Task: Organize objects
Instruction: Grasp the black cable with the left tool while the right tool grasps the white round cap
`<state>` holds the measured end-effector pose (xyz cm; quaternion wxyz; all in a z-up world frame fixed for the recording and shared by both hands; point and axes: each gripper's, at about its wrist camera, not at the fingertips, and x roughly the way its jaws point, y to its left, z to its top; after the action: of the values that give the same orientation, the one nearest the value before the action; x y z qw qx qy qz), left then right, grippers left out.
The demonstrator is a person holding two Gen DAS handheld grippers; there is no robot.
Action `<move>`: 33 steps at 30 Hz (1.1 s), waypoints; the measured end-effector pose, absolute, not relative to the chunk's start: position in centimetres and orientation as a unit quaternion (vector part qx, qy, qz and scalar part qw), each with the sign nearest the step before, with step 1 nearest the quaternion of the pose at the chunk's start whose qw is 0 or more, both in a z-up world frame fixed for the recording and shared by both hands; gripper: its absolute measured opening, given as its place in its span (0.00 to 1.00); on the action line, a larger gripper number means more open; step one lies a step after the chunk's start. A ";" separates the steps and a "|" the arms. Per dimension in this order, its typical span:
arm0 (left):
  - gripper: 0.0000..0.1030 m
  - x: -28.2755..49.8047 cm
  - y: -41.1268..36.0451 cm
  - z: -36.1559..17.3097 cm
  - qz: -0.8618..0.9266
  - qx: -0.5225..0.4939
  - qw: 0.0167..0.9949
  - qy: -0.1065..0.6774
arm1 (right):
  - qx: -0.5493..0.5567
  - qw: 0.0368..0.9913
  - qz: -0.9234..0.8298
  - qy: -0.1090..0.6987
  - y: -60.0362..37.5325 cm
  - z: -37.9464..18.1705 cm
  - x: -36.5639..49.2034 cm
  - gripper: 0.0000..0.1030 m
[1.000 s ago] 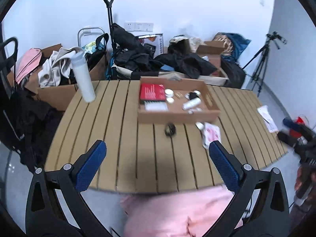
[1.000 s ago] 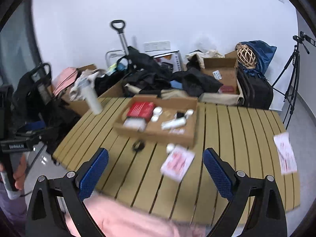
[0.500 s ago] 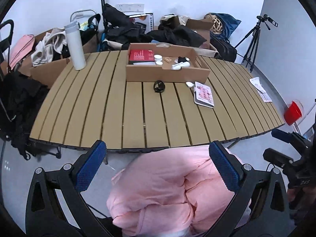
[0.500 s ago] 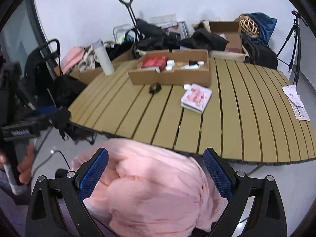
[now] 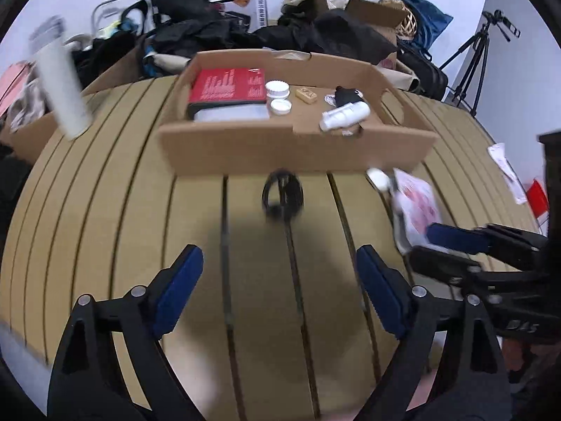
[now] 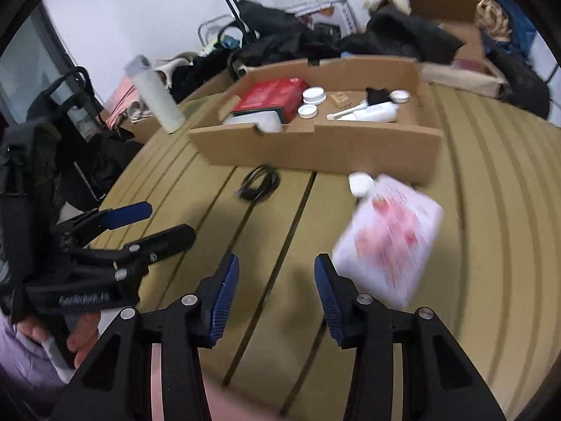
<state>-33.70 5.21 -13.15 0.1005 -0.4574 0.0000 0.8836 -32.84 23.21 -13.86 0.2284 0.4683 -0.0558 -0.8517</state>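
Note:
A cardboard tray (image 5: 294, 154) (image 6: 315, 147) on the slatted wooden table holds a red book (image 5: 226, 86), two white lids (image 5: 277, 88), a small tan block (image 5: 306, 95), a black item and a white tube (image 5: 345, 115). In front of it lie a coiled black cable (image 5: 282, 193) (image 6: 259, 182), a small white case (image 5: 378, 177) (image 6: 361, 183) and a pink-printed white packet (image 5: 417, 207) (image 6: 389, 238). My left gripper (image 5: 280, 291) is open and empty, just short of the cable. My right gripper (image 6: 277, 298) is open and empty, left of the packet.
A white bottle (image 5: 61, 87) (image 6: 157, 98) stands at the table's far left. Bags, dark clothes and cardboard boxes are piled behind the table (image 5: 105, 210). A tripod (image 5: 473, 56) stands at the back right. A paper sheet (image 5: 505, 168) lies near the right edge.
Both grippers have moved forward and down from over the pink lap to low over the table, close to the cable and the packet. The right gripper's fingers stand closer together than before.

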 end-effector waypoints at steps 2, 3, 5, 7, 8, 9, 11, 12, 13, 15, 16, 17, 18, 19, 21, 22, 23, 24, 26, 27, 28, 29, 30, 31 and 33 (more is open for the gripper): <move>0.83 -36.0 5.6 -14.4 0.880 -0.464 0.095 0.010 | 0.479 0.213 -0.851 -0.046 22.8 -15.5 -35.6 0.47; 0.83 -36.8 5.8 -14.7 0.879 -0.466 0.095 0.011 | 0.480 0.202 -0.853 -0.034 22.7 -16.1 -36.7 0.47; 0.83 -38.1 6.1 -15.4 0.880 -0.464 0.101 0.012 | 0.479 0.190 -0.856 -0.022 23.0 -16.7 -37.7 0.45; 0.76 -38.8 6.1 -16.3 0.877 -0.469 0.105 0.010 | 0.477 0.152 -0.865 0.013 23.5 -17.1 -38.2 0.44; 0.73 -39.2 6.1 -16.8 0.873 -0.475 0.106 0.006 | 0.480 0.132 -0.867 0.026 24.0 -17.3 -38.5 0.44; 0.63 -39.2 6.0 -17.3 0.869 -0.484 0.108 0.002 | 0.481 0.125 -0.868 0.024 24.4 -17.2 -38.6 0.44; 0.51 -38.9 5.8 -17.6 0.874 -0.474 0.105 0.000 | 0.481 0.132 -0.867 -0.005 25.2 -17.1 -39.1 0.44; 0.41 -38.8 5.8 -17.6 0.875 -0.472 0.105 0.001 | 0.474 0.141 -0.869 -0.016 25.2 -17.0 -39.4 0.44; 0.34 -38.6 5.7 -17.5 0.876 -0.470 0.107 -0.002 | 0.470 0.142 -0.871 -0.007 24.8 -17.2 -39.8 0.44; 0.34 -38.9 5.5 -17.6 0.877 -0.468 0.110 -0.010 | 0.471 0.131 -0.872 0.024 23.6 -17.8 -40.6 0.44; 0.33 -38.9 5.5 -17.6 0.879 -0.464 0.111 -0.011 | 0.472 0.127 -0.872 0.035 23.1 -18.2 -40.9 0.43; 0.33 -38.7 5.4 -17.6 0.880 -0.462 0.110 -0.013 | 0.456 0.117 -0.880 0.056 22.5 -18.2 -40.9 0.38; 0.33 -38.5 5.3 -17.5 0.879 -0.464 0.111 -0.017 | 0.451 0.110 -0.883 0.064 22.1 -18.2 -40.8 0.30; 0.32 -38.2 5.1 -17.3 0.877 -0.467 0.112 -0.023 | 0.453 0.099 -0.884 0.063 22.1 -18.2 -40.9 0.28; 0.32 -37.1 4.5 -16.5 0.875 -0.469 0.112 -0.038 | 0.454 0.098 -0.884 0.050 22.3 -18.3 -40.7 0.28; 0.32 -36.3 4.2 -15.8 0.877 -0.467 0.109 -0.041 | 0.458 0.100 -0.882 0.046 22.5 -18.2 -40.5 0.28; 0.32 -35.0 3.9 -14.7 0.879 -0.462 0.106 -0.041 | 0.466 0.102 -0.878 0.039 22.6 -18.1 -40.1 0.28; 0.32 -33.7 3.6 -13.7 0.882 -0.457 0.107 -0.043 | 0.467 0.107 -0.877 0.032 22.8 -17.4 -39.0 0.28; 0.32 -29.6 2.3 -10.6 0.893 -0.432 0.114 -0.051 | 0.454 0.117 -0.883 0.023 23.2 -15.6 -35.6 0.28; 0.32 -27.6 1.7 -9.5 0.897 -0.425 0.113 -0.054 | 0.450 0.127 -0.884 0.013 23.5 -14.4 -33.2 0.28; 0.32 -25.5 1.1 -8.5 0.899 -0.420 0.111 -0.058 | 0.447 0.138 -0.884 -0.001 23.9 -13.1 -29.9 0.28; 0.32 -22.9 0.2 -7.5 0.900 -0.416 0.111 -0.064 | 0.444 0.145 -0.884 -0.008 24.1 -12.3 -27.8 0.28; 0.32 -21.1 -0.3 -6.9 0.900 -0.416 0.111 -0.067 | 0.442 0.152 -0.884 -0.014 24.3 -11.4 -25.0 0.28; 0.32 -19.3 -0.9 -6.5 0.899 -0.418 0.111 -0.073 | 0.440 0.160 -0.883 -0.021 24.5 -10.6 -22.0 0.28; 0.32 -16.8 -1.7 -6.0 0.894 -0.425 0.105 -0.099 | 0.442 0.170 -0.880 -0.035 24.7 -10.0 -18.6 0.28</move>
<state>-16.82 -1.69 -6.04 0.1045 -0.4249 -0.0990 0.8937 -18.59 24.69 -9.98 0.1704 0.4423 -0.0353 -0.8798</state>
